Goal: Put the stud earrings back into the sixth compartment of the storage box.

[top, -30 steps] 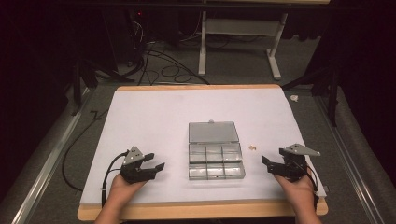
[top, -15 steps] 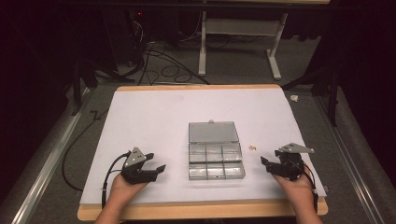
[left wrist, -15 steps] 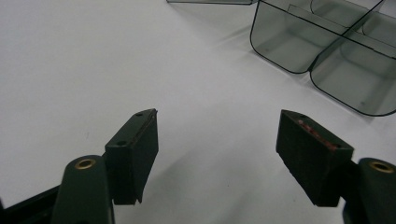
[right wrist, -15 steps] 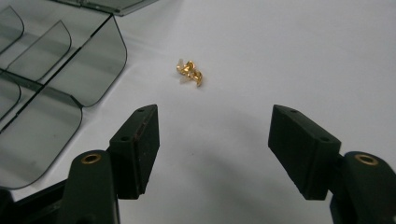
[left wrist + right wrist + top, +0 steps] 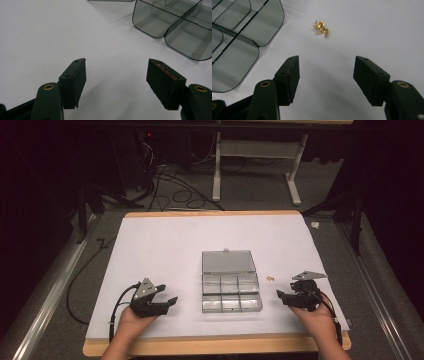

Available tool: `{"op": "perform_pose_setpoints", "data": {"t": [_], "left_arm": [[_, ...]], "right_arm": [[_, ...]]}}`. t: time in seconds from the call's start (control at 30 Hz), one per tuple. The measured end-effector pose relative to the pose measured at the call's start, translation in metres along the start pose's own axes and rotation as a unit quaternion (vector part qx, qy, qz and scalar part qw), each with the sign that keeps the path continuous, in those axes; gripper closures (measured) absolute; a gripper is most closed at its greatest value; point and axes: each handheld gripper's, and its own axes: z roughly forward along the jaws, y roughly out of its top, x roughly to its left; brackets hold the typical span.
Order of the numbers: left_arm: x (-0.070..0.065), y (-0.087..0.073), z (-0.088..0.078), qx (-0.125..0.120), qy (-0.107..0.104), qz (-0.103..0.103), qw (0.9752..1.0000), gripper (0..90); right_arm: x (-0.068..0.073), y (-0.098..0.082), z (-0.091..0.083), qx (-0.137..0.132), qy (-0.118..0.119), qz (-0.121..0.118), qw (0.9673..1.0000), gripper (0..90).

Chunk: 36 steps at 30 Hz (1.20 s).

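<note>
On the white paper-covered table (image 5: 165,250), bare sheet all around, sits the clear grey plastic compartment box (image 5: 231,290), lid flung open and flat behind it, six cells on show and nothing to be seen in them from the high view. Left of it, the left gripper (image 5: 169,301) hovers low over the sheet, jaws spread wide with nothing between them, and in its own view the box's rounded corner cells (image 5: 175,27) lie ahead and to the right. Over to the other side: the right gripper (image 5: 281,295) has just been narrowing its jaws, though they are parted a good way with only bare paper between them. And there's the target, I'd say, a small gold-coloured metal fitting with a pale plastic bit (image 5: 321,28), lying loose on the sheet just right of the box and well apart from its wall. In the right gripper view it lies straight ahead of the jaws, a little left of their centre line, not yet between the pads (image 5: 290,75). From above it's a mere speck (image 5: 270,278) up-table from the claw. It looks light, hard, tiny and probably slippery, so likely to skate or flick away. Best bet: come down over it and pinch across its middle, with the pads almost touching the paper.
</note>
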Motion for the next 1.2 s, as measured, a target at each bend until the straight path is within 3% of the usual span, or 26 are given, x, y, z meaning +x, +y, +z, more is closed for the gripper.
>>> {"op": "perform_pose_setpoints", "data": {"t": [0.3,0.6,0.77,1.2], "left_arm": [[-0.001,0.001,0.001,0.007,0.001,0.008,0.9999,32.7],[-0.002,0.001,0.002,0.009,0.002,0.011,0.9999,32.7],[-0.003,0.001,0.002,0.01,0.005,0.014,0.9998,32.7],[-0.004,0.001,0.002,0.01,0.003,0.021,0.9997,32.7]], "right_arm": [[-0.002,0.007,-0.003,0.053,0.011,-0.006,0.9985,40.7],[-0.007,0.011,-0.007,0.084,0.021,0.007,0.9962,42.4],[-0.01,0.015,-0.007,0.12,0.031,0.015,0.9921,44.5],[-0.006,0.031,-0.01,0.176,0.043,-0.013,0.9834,47.7]]}}
